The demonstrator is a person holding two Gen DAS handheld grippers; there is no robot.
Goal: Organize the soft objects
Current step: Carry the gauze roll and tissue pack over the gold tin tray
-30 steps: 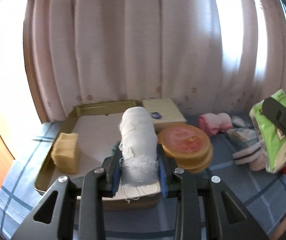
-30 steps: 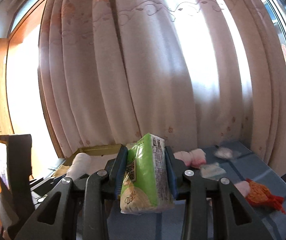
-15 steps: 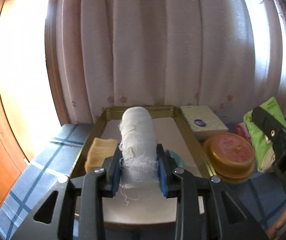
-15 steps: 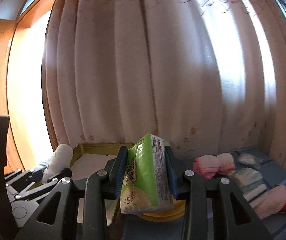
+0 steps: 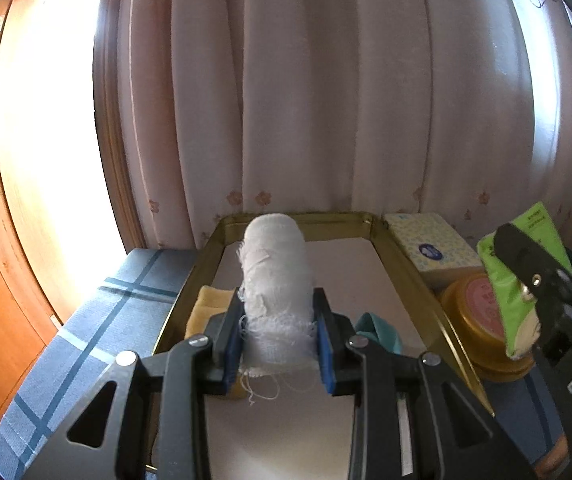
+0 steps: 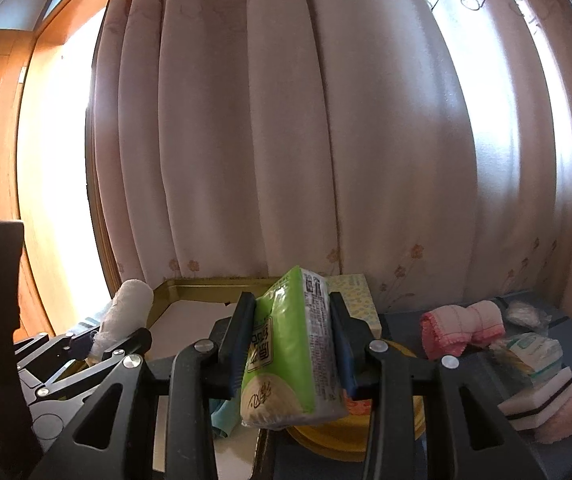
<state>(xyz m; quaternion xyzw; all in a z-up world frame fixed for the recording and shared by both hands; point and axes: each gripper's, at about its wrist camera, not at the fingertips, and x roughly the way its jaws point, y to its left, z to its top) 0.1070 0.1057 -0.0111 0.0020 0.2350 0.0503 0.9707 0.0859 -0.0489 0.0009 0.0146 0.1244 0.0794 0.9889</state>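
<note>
My left gripper (image 5: 278, 340) is shut on a white gauze roll (image 5: 276, 276) and holds it above the gold-rimmed tray (image 5: 402, 272). A yellow sponge (image 5: 208, 308) and a teal cloth (image 5: 378, 330) lie in the tray. My right gripper (image 6: 292, 344) is shut on a green tissue pack (image 6: 290, 344), held above the tray's right edge; the pack also shows in the left wrist view (image 5: 518, 280). The gauze roll shows at the left of the right wrist view (image 6: 126, 316).
A patterned tissue box (image 5: 430, 248) and round yellow tins (image 5: 482, 328) sit right of the tray. A pink towel (image 6: 462, 328), a small packet (image 6: 530, 352), a white sponge (image 6: 534, 400) and a pink cloth (image 6: 570, 408) lie on the blue checked tablecloth (image 5: 98, 336). Curtains hang behind.
Both grippers have swung left, toward the tray, each holding its object. The tray now lies straight under the left gripper, and the right gripper has come close beside it.
</note>
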